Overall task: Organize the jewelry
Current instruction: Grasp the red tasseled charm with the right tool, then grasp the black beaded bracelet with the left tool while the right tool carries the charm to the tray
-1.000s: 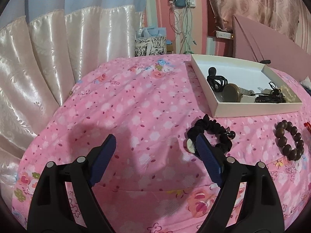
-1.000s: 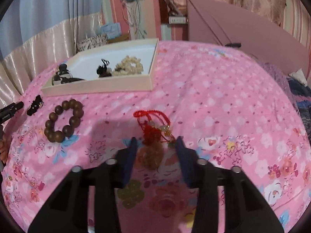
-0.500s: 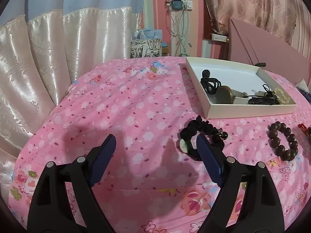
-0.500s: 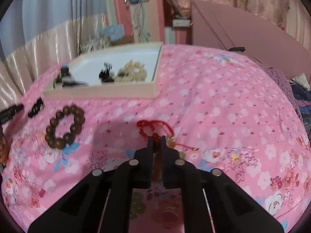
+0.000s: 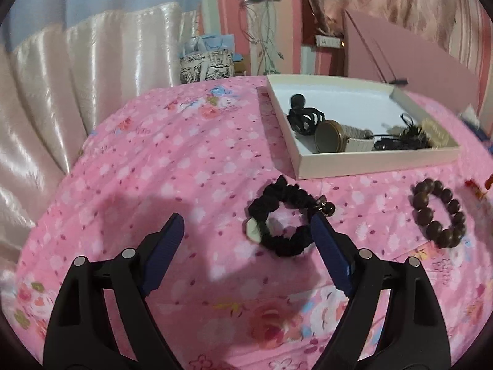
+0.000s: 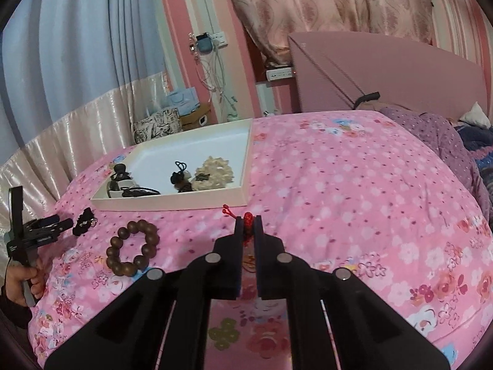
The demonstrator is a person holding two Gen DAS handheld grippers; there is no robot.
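My right gripper (image 6: 248,226) is shut on a red cord bracelet (image 6: 247,219) and holds it above the pink bedspread, just in front of the white tray (image 6: 172,201). My left gripper (image 5: 246,225) is open, low over the bed, with a black scrunchie bracelet (image 5: 285,219) lying between its fingertips, close to the right one. A brown wooden bead bracelet (image 5: 437,212) lies to the right of it; it also shows in the right wrist view (image 6: 132,248). The tray (image 5: 369,162) holds a watch (image 5: 336,137), black cords and a cream bead bracelet (image 6: 214,172).
The bed is covered with a pink floral spread (image 6: 354,191). A pink headboard (image 6: 369,71) stands at the back right, and satin curtains (image 5: 77,92) hang on the left. A patterned bag (image 5: 206,63) stands behind the bed. A purple blanket (image 6: 446,141) lies at the far right.
My right gripper shut on the red cord bracelet and lifted it off the bed toward the tray. My left gripper shifted so the black scrunchie now lies between its fingers.
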